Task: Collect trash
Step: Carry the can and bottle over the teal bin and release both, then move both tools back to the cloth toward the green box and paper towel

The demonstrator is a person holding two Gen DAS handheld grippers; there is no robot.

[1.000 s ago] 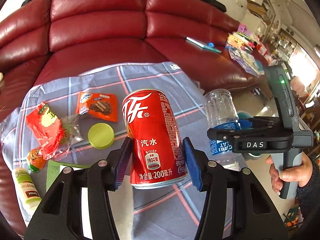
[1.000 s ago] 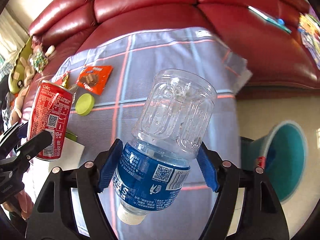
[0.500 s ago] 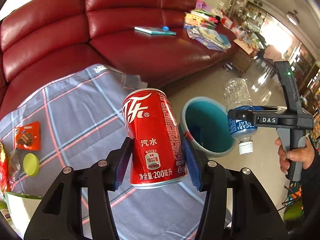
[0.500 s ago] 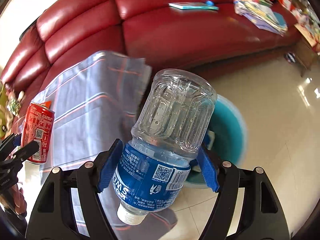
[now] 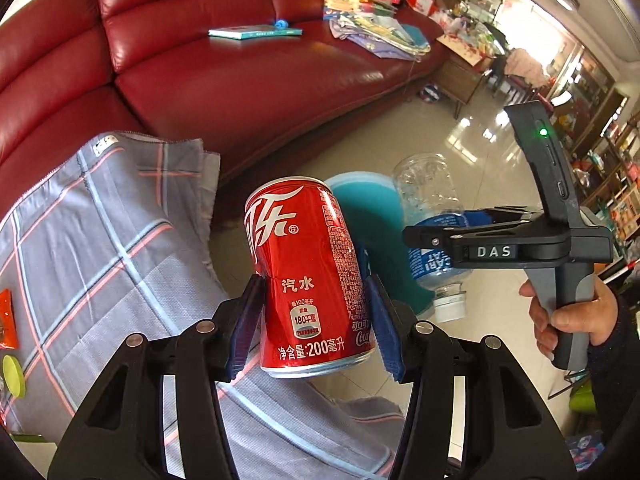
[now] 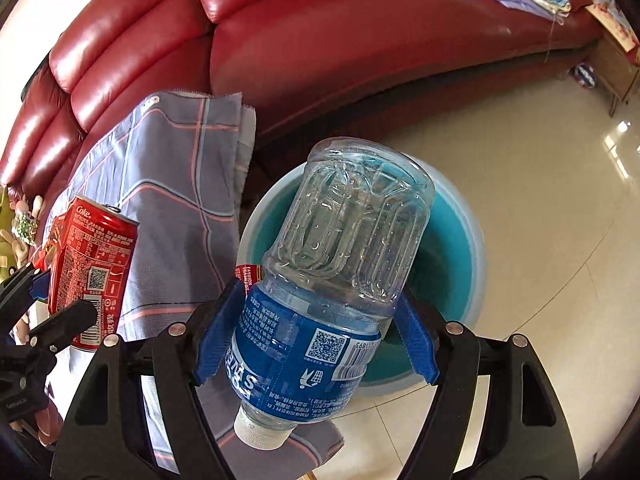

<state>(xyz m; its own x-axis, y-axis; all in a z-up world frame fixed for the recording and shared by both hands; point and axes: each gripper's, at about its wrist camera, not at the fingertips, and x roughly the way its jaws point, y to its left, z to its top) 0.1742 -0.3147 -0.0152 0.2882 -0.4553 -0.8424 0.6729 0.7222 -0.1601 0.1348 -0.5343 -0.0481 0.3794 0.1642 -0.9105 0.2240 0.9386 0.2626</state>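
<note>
My left tool (image 5: 314,312) grips the red can (image 5: 308,272), my right tool (image 6: 316,340) the bottle (image 6: 340,280) just before the teal bin (image 6: 460,280); neither is dropped yet.

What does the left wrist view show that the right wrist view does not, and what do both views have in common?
Only the left wrist view shows the person's right hand on the handle of the right gripper, the yellow-green lid on the checked cloth, and the shelves at far right.

Only the right wrist view shows the bottle's QR code, the can's top with its pull tab, and the inside of the teal bin.

Both show the red can, the plastic bottle, the bin, the cloth and the red sofa.
</note>
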